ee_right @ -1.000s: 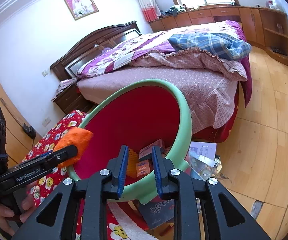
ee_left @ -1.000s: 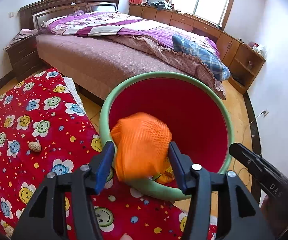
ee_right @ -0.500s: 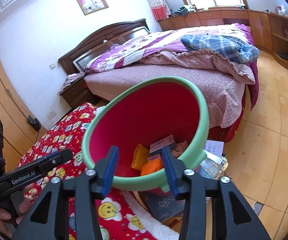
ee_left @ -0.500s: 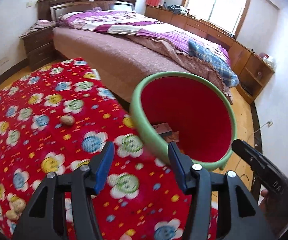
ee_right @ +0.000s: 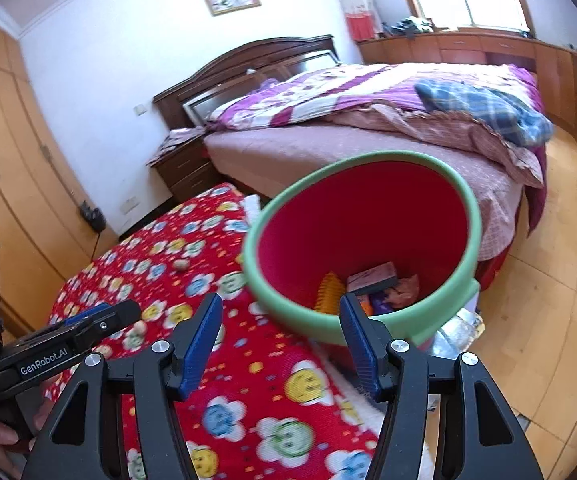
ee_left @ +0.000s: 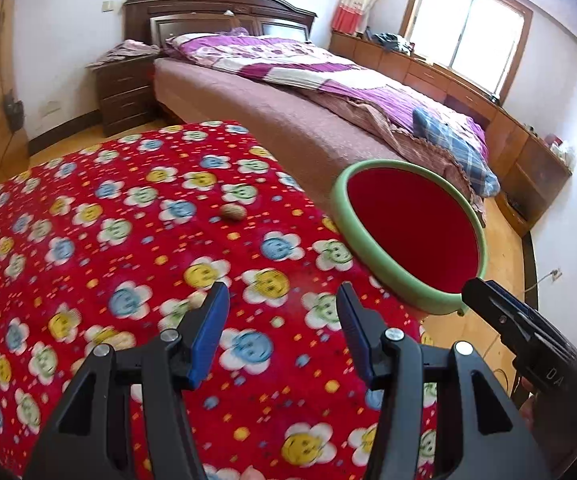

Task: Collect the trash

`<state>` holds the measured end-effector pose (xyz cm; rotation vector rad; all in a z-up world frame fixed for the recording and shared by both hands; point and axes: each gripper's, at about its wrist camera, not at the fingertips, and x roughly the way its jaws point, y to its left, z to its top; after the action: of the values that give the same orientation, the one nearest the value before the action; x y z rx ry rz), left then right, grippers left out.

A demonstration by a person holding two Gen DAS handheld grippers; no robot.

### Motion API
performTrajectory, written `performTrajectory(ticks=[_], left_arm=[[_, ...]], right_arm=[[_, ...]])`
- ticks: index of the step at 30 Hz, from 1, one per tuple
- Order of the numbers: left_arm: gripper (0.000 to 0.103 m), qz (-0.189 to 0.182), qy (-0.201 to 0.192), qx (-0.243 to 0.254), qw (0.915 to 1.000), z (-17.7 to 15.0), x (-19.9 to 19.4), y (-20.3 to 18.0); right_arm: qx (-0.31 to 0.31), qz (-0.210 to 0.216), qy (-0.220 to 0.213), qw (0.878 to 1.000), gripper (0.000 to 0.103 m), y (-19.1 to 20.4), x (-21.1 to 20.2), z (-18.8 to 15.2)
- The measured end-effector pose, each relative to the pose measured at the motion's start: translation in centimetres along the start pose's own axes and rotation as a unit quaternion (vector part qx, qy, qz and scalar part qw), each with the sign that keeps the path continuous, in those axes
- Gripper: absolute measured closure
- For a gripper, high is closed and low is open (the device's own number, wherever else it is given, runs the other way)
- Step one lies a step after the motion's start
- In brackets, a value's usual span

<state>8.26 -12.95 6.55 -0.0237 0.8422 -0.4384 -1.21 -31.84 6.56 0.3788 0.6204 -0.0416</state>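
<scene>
Trash already sits in the red bin (ee_right: 362, 224) with the green rim: an orange mesh piece (ee_right: 330, 294), a small box (ee_right: 372, 276) and crumpled wrappers (ee_right: 406, 288) at its bottom. From the right wrist view the bin stands at twelve to one o'clock, touching the edge of the red smiley-flower blanket (ee_left: 128, 240). The right gripper (ee_right: 280, 334) has just been opening; its blue-padded jaws stand apart with nothing between them. The left gripper (ee_left: 282, 326) hangs over the blanket, jaws likewise parted and empty. A peanut shell (ee_left: 232, 213) lies on the blanket at eleven o'clock of the left gripper, well apart from it; another pale scrap (ee_left: 195, 301) lies just beside its left fingertip.
</scene>
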Motion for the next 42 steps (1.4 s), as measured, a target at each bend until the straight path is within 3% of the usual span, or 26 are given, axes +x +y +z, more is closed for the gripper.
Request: performTrajectory(ticks=[22, 42], left_arm=[[0.047, 0.074, -0.063, -0.083, 0.9918, -4.3, -8.7, 7.4], [0.047, 0.152, -0.104, -0.095, 0.9782, -9.2, -10.9, 9.0]], right_arm=[[-0.081, 0.054, -0.009, 0.995, 0.036, 8.8, -2.7, -2.8], [-0.127, 0.074, -0.024, 0.989, 0.036, 12.0, -2.8, -6.9]])
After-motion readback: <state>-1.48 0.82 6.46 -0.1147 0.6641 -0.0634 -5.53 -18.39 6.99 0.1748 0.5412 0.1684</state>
